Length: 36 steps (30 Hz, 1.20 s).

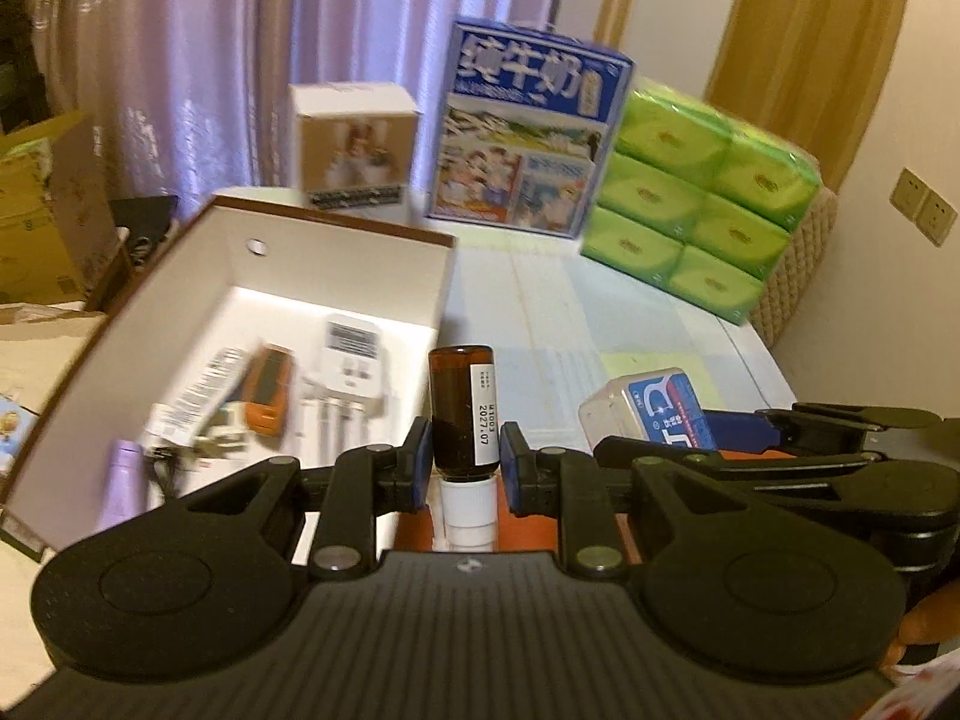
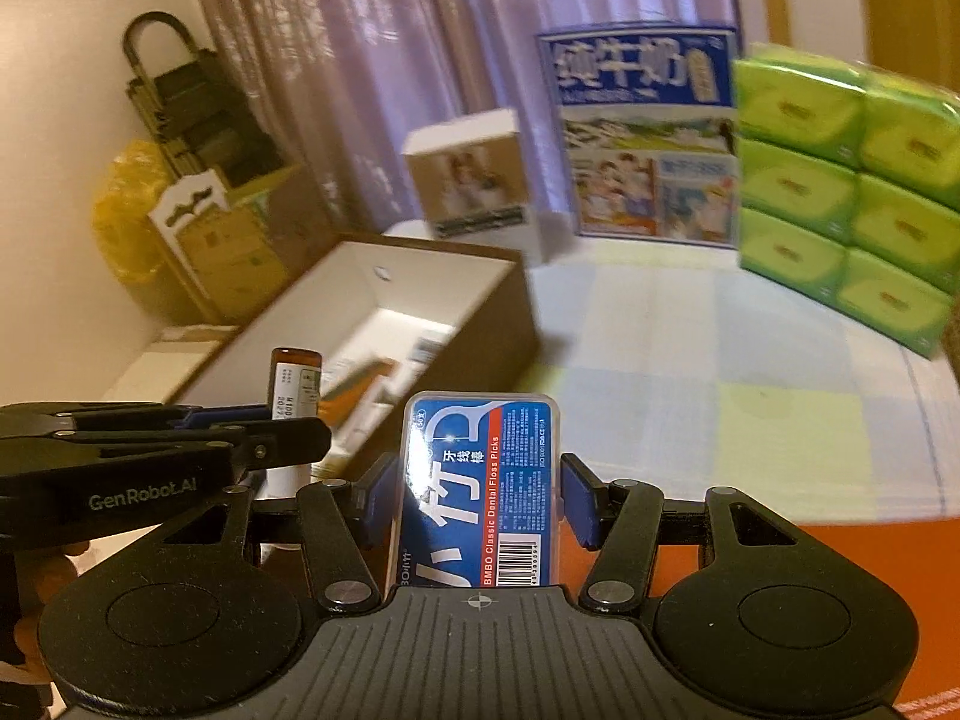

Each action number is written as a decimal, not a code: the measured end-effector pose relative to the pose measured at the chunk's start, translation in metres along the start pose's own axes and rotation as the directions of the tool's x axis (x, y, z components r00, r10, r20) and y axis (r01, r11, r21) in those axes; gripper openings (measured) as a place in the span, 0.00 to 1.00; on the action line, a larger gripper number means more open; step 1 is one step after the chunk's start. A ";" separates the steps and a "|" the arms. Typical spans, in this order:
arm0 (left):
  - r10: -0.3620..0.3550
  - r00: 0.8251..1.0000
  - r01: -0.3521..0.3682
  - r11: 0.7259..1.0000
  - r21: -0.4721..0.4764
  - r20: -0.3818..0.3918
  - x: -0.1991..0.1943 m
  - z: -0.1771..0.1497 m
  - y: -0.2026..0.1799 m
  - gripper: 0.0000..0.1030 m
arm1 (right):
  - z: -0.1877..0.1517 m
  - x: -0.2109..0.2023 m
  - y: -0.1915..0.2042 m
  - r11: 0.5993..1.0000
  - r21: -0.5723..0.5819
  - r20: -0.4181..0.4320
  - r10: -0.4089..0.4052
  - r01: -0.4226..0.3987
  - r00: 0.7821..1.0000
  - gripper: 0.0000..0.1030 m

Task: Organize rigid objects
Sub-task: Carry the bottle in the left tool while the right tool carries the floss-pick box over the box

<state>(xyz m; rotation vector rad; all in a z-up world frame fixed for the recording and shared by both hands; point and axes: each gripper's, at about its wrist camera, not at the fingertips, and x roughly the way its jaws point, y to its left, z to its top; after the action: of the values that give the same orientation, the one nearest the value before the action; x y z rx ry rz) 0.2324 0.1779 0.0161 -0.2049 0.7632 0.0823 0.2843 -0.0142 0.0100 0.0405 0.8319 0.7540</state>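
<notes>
My left gripper (image 1: 463, 459) is shut on a small brown glass bottle (image 1: 462, 408) with a white cap and a white label, held upright above the table. My right gripper (image 2: 480, 495) is shut on a clear flat box of dental floss picks (image 2: 480, 480) with a blue and red label. The two grippers hang side by side: the floss box (image 1: 651, 411) shows to the right in the left wrist view, and the bottle (image 2: 294, 387) shows to the left in the right wrist view. An open white cardboard box (image 1: 336, 276) with a brown outside (image 2: 480, 324) lies ahead to the left.
Inside the open box lie a white timer (image 1: 354, 354), an orange item (image 1: 270, 390), a barcoded packet and a lilac tube (image 1: 123, 480). At the back stand a small white carton (image 1: 354, 147), a blue milk carton (image 1: 528, 132) and green tissue packs (image 1: 696, 204). Cardboard boxes (image 2: 234, 240) stand left.
</notes>
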 end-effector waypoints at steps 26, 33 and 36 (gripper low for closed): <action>0.081 0.992 -0.076 0.996 0.050 -0.093 0.043 0.037 0.151 0.19 | 0.050 0.137 0.110 0.997 -0.055 -0.051 0.045 -0.048 0.998 0.52; 0.057 0.990 -0.046 0.995 0.089 -0.128 0.087 0.060 0.173 0.19 | 0.068 0.175 0.102 1.000 -0.022 -0.080 0.000 -0.001 0.997 0.52; 0.050 0.988 -0.034 0.993 0.114 -0.144 0.104 0.070 0.179 0.18 | 0.075 0.190 0.098 1.000 -0.006 -0.093 -0.016 0.015 0.996 0.52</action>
<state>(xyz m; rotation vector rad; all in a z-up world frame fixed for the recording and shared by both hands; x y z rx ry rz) 0.3285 0.3678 -0.0345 -0.0888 0.9164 0.0647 0.3596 0.1954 -0.0318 -0.0060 0.9182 0.7481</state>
